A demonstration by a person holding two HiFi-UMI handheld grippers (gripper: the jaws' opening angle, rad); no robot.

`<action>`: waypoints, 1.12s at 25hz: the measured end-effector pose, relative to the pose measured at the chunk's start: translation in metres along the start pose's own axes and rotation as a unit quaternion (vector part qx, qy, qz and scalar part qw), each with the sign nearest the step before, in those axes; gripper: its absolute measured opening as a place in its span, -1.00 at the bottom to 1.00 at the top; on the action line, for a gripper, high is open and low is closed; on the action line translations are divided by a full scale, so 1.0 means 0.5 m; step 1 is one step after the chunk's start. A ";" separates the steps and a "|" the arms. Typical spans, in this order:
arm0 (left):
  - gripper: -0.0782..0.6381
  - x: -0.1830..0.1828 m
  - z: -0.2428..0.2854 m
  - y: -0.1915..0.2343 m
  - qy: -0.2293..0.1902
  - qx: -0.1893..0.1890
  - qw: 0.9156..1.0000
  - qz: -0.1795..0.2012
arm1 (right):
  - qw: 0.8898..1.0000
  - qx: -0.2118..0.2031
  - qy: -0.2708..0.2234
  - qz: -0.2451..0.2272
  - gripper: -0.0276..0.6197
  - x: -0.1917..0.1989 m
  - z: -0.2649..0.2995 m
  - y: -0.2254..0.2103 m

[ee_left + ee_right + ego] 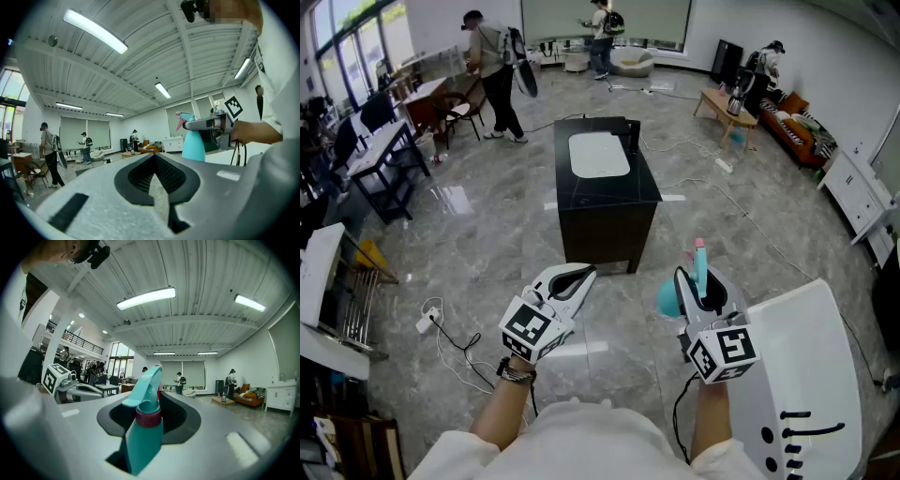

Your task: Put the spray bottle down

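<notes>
A teal spray bottle (667, 298) with a pink nozzle tip is held in the air by my right gripper (698, 278), which is shut on its neck and head. In the right gripper view the bottle (144, 437) fills the space between the jaws, its dark red collar just above the teal body. The left gripper view shows the bottle (193, 146) hanging upright under the right gripper (212, 124). My left gripper (579, 276) is level to the left of it, its tips (155, 161) together and nothing in them. Both are held over the grey floor.
A black cabinet (609, 211) with a white board (598, 155) on top stands straight ahead. A white curved surface (806, 356) is at my lower right. Cables and a plug strip (428, 321) lie on the floor at left. People stand at the room's far end.
</notes>
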State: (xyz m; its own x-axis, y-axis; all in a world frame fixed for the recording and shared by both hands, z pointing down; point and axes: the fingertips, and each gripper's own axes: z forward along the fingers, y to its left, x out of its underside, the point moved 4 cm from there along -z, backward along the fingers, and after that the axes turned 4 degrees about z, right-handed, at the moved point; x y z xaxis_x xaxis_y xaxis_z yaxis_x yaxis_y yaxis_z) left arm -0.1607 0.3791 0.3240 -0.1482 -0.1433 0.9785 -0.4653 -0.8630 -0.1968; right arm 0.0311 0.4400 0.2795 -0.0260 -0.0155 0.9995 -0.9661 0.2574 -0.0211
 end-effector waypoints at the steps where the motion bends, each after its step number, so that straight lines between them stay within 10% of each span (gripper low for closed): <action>1: -0.76 -0.001 0.002 -0.002 0.000 0.000 1.000 0.000 | 1.000 0.001 -0.005 0.004 -0.47 -0.002 -0.003 -0.002; 28: -0.76 0.057 0.150 0.012 0.009 -0.037 0.999 -0.023 | 0.999 -0.016 0.022 0.027 -0.48 0.079 0.065 -0.160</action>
State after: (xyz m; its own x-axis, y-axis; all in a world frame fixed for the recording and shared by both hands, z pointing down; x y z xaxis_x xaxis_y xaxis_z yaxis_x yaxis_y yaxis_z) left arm -0.1024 0.3334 0.3551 -0.1407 -0.0938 0.9856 -0.5361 -0.8297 -0.1555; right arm 0.0988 0.3874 0.3202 -0.0667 0.0420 0.9969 -0.9547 0.2876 -0.0760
